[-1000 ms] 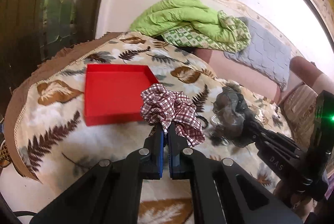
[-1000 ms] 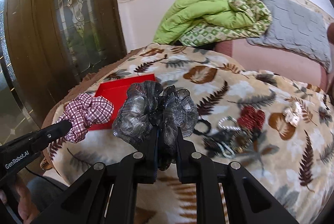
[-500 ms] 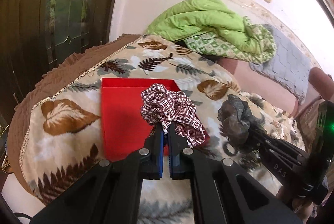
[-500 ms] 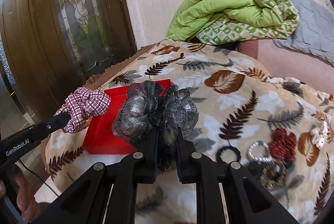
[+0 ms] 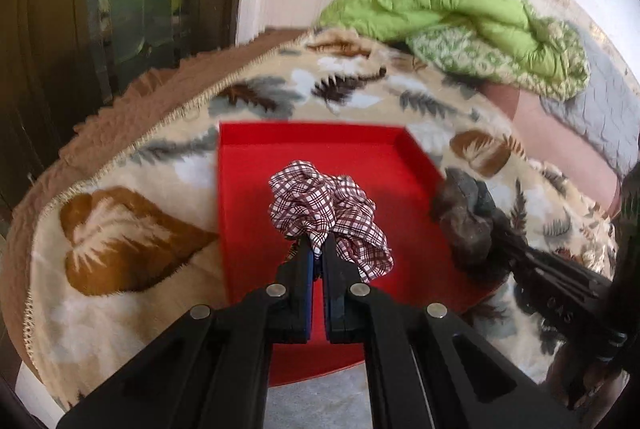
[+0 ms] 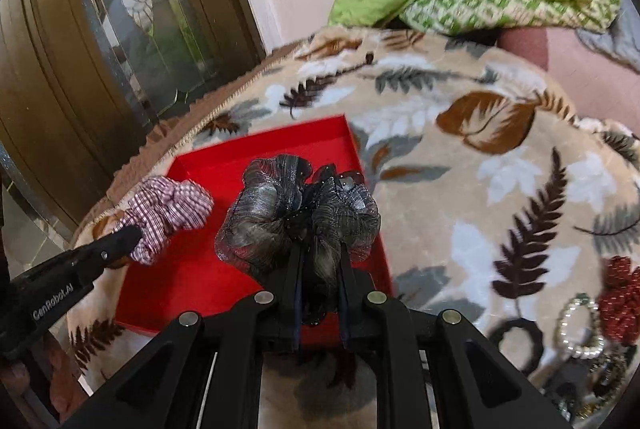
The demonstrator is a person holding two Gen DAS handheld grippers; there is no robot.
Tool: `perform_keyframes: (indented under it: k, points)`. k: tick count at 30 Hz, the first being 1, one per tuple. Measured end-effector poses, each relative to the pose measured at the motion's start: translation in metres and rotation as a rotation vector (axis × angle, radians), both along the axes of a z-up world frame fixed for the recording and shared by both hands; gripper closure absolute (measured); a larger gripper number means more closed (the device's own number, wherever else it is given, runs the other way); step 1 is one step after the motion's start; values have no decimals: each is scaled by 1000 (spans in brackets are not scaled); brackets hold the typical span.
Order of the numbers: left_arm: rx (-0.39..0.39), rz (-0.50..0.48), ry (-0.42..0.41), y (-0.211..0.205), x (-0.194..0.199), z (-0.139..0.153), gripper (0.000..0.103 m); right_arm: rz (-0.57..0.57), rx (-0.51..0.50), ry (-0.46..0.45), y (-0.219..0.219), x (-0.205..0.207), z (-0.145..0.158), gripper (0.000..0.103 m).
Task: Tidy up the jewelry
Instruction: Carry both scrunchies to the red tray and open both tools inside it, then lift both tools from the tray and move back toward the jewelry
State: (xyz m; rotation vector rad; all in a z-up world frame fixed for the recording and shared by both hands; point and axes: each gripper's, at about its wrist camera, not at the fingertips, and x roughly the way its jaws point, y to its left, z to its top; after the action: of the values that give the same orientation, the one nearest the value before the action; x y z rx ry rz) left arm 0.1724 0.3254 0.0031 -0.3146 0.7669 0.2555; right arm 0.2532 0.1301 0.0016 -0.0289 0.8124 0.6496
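My left gripper [image 5: 317, 249] is shut on a maroon plaid scrunchie [image 5: 326, 213] and holds it above the red tray [image 5: 256, 213]. My right gripper [image 6: 319, 249] is shut on a grey shimmery scrunchie [image 6: 276, 213], also held over the red tray [image 6: 192, 277]. In the right wrist view the plaid scrunchie [image 6: 168, 207] and left gripper [image 6: 120, 239] hang over the tray's left side. In the left wrist view the grey scrunchie [image 5: 464, 217] and the right gripper's fingers [image 5: 552, 285] sit at the tray's right edge.
The tray lies on a leaf-print blanket [image 6: 480, 165]. A red beaded piece [image 6: 620, 293], a pearl ring [image 6: 580, 329] and a black band [image 6: 516, 341] lie at lower right. A green quilt [image 5: 440, 1] is behind. A wooden door [image 6: 80, 49] stands at left.
Both grippers have moved forward and left with their scrunchies, from beside the tray to above it. The tray now looks larger and nearer in both views.
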Motion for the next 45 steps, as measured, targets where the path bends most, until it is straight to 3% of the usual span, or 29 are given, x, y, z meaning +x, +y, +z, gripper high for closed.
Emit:
perform_keyframes:
  k: [6,12,14,15,16,17,19,23,26,32,38,40,45]
  points:
    - [75,-26,67,-9,2,-13,100,21,-51,9,18,4,-16,87]
    - [76,-40,145,-6,6,-28,98,16,-72,24,21,6,-26,75]
    - [72,-42,161,-5,7,-31,91,4,-75,29,21,8,-26,60]
    - [66,-36,151,-3,6,-31,89,-6,-80,32,19,8,-26,58]
    - [62,-24,135,-1,4,-30,79,-18,-78,36,17,8,-24,56]
    - [59,-14,124,1,3,-29,61,-22,-69,39,14,7,-21,52]
    - [37,0,81,4,0,-23,48,-36,-48,38,6,5,-11,48]
    - [62,23,20,-1,-11,-10,38,-33,15,14,-16,-11,17,40]
    - [86,29,-19,-12,-24,1,38,-44,40,-21,-37,-31,37,40]
    - [115,12,-103,-55,-64,19,31,-59,92,-69,-93,-87,52,26]
    - [264,-52,-178,-135,-113,26,27,-91,84,-76,-160,-142,44,21]
    - [293,-95,-215,-169,-130,28,21,-117,82,-87,-184,-160,44,19]
    - [308,-294,-228,-243,-146,30,21,-189,100,-84,-238,-181,43,19]
